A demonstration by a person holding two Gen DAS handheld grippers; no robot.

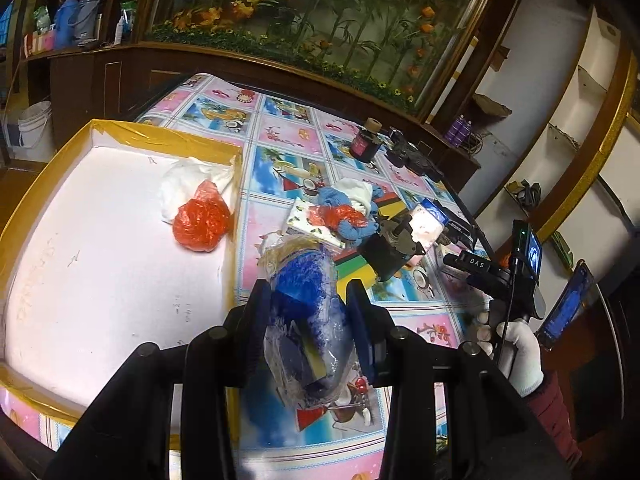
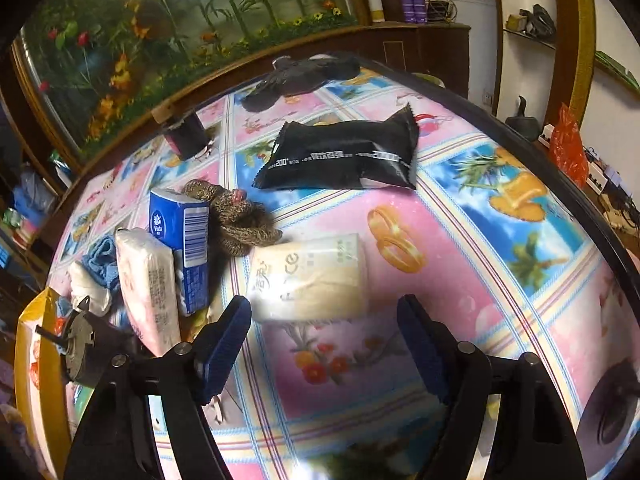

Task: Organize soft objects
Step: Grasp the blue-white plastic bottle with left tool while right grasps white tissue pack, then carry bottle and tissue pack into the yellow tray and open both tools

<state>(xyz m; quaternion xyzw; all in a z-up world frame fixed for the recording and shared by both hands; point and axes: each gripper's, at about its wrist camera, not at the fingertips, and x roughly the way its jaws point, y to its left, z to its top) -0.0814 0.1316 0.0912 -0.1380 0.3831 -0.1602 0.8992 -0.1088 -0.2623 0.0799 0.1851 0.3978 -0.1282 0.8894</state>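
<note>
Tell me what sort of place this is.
Probably a room in a home, not a lab: a table under a flowery printed tablecloth, a large fish tank with fake plants along the wall behind it, and wooden shelves of household bottles.

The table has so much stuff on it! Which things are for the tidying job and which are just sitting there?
For the job: white tray, orange bag and white cloth already inside it, blue wrapped bundle in the left gripper, cream tissue pack before the right gripper, blue tissue box, brown yarn, black packet.

Just lying about: dark jar, purple bottles.
</note>
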